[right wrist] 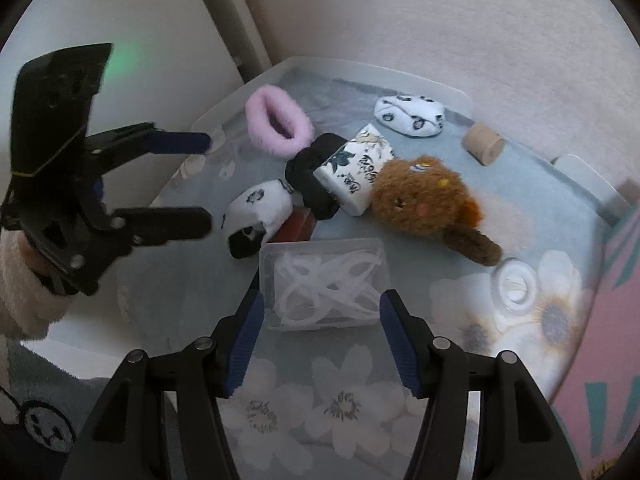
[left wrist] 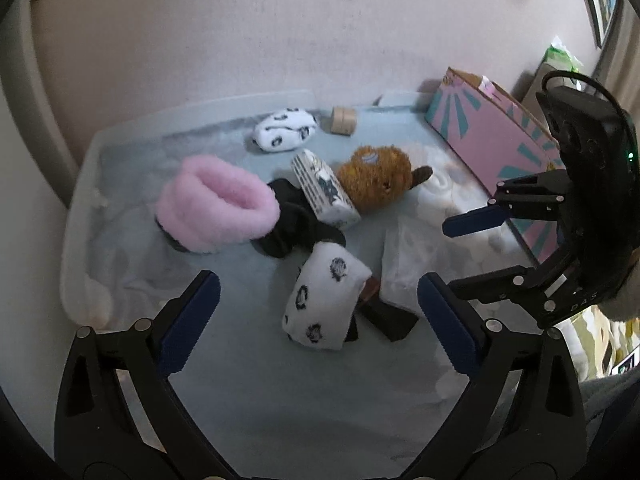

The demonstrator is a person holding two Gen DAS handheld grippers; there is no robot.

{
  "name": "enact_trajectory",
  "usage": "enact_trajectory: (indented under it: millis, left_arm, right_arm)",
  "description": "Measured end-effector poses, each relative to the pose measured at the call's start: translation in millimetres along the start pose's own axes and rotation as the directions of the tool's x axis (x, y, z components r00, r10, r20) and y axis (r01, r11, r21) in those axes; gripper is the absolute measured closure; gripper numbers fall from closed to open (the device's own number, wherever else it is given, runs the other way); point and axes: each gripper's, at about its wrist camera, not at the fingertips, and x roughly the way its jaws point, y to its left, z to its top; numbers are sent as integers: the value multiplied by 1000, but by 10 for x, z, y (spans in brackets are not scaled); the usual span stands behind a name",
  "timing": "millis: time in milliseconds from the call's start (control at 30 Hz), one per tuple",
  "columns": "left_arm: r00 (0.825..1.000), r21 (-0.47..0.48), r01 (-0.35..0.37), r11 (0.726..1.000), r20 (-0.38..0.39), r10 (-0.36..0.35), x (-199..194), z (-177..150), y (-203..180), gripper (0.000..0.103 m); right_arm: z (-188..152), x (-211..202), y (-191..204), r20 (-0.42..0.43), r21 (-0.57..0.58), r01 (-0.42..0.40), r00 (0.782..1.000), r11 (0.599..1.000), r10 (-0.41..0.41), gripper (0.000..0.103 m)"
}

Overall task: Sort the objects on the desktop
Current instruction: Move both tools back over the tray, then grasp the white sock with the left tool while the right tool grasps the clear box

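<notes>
On a pale floral tabletop [left wrist: 260, 392] lie a pink fluffy ring [left wrist: 216, 204], a black scrunchie [left wrist: 296, 224], a printed white box [left wrist: 324, 188], a brown plush toy [left wrist: 380, 178], two white patterned sock rolls [left wrist: 324, 300] [left wrist: 286, 130], a wooden spool [left wrist: 343, 120] and a clear plastic case [left wrist: 404, 268]. My left gripper [left wrist: 320, 320] is open above the near sock roll. My right gripper [right wrist: 320, 340] is open, just before the clear case [right wrist: 324, 280] of white loops. It also shows at right in the left wrist view [left wrist: 444, 256].
A pink box with teal rays [left wrist: 492, 136] stands at the right edge. A dark brown block [left wrist: 388, 316] lies under the near sock roll. A white ring [right wrist: 516, 284] lies right of the case. A wall runs behind the table.
</notes>
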Motion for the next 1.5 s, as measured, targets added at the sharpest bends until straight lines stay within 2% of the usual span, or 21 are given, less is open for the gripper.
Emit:
enact_trajectory:
  millis: [100, 233, 300, 333, 467, 533, 667, 767, 833, 900, 933, 967, 1000, 1100, 1267, 1500]
  left_arm:
    - [1000, -4, 13, 1000, -11, -13, 78, -1, 45, 5]
    - [999, -11, 36, 999, -4, -36, 71, 10, 68, 5]
    - [999, -3, 40, 999, -7, -40, 75, 9, 68, 5]
    - [999, 1, 39, 999, -9, -39, 81, 4, 74, 5]
    - [999, 8, 48, 999, -19, -48, 116, -20, 109, 5]
    - [998, 9, 57, 998, -28, -57, 153, -35, 125, 12]
    - [996, 19, 73, 997, -55, -72, 244, -82, 127, 23]
    - [992, 21, 97, 995, -79, -95, 311, -117, 125, 40]
    - [990, 20, 113, 993, -86, -110, 334, -134, 124, 57]
    - [989, 21, 123, 992, -90, -120, 342, -145, 121, 64]
    - [989, 24, 119, 993, -88, -117, 340, -146, 116, 65]
    - [989, 25, 119, 993, -87, -116, 334, -146, 114, 66]
    - [989, 24, 118, 993, -87, -116, 326, -144, 115, 67]
    - [989, 9, 123, 992, -86, -121, 299, -128, 129, 69]
    - [992, -9, 109, 994, -66, -109, 143, -34, 111, 70]
    - [999, -16, 17, 1000, -44, -17, -272, 377, -41, 70]
  right_arm:
    - [-15, 56, 12, 11, -7, -9, 1000, 1000, 9, 47]
    - [15, 28, 3, 44, -2, 21, 999, 1000, -21, 45]
    - [25, 14, 32, 70, -24, 53, 996, 998, -52, 9]
    - [32, 15, 44, 79, -32, 61, 995, 998, -59, 6]
    - [62, 124, 88, 70, -52, 79, 995, 996, -75, 6]
    - [56, 205, 82, 59, -49, 94, 994, 994, -91, 6]
    - [31, 317, -22, 15, -3, 58, 998, 998, -58, 6]
    - [29, 365, -77, 13, 25, 26, 1000, 999, -26, 6]
    - [41, 374, -92, 20, 32, 16, 1000, 999, -16, 6]
    - [56, 393, -92, 18, 29, 8, 1000, 1000, -9, 7]
    - [62, 399, -85, 19, 24, 10, 1000, 1000, -10, 8]
    - [67, 403, -66, 19, 10, 19, 1000, 1000, -19, 15]
    - [71, 412, -47, 15, -3, 24, 1000, 1000, -24, 26]
    - [91, 414, 14, 12, -38, 46, 999, 998, -46, 26]
    - [139, 293, 10, 26, -11, 56, 998, 998, -56, 26]
    - [258, -262, 13, 81, 70, 97, 991, 993, -102, 26]
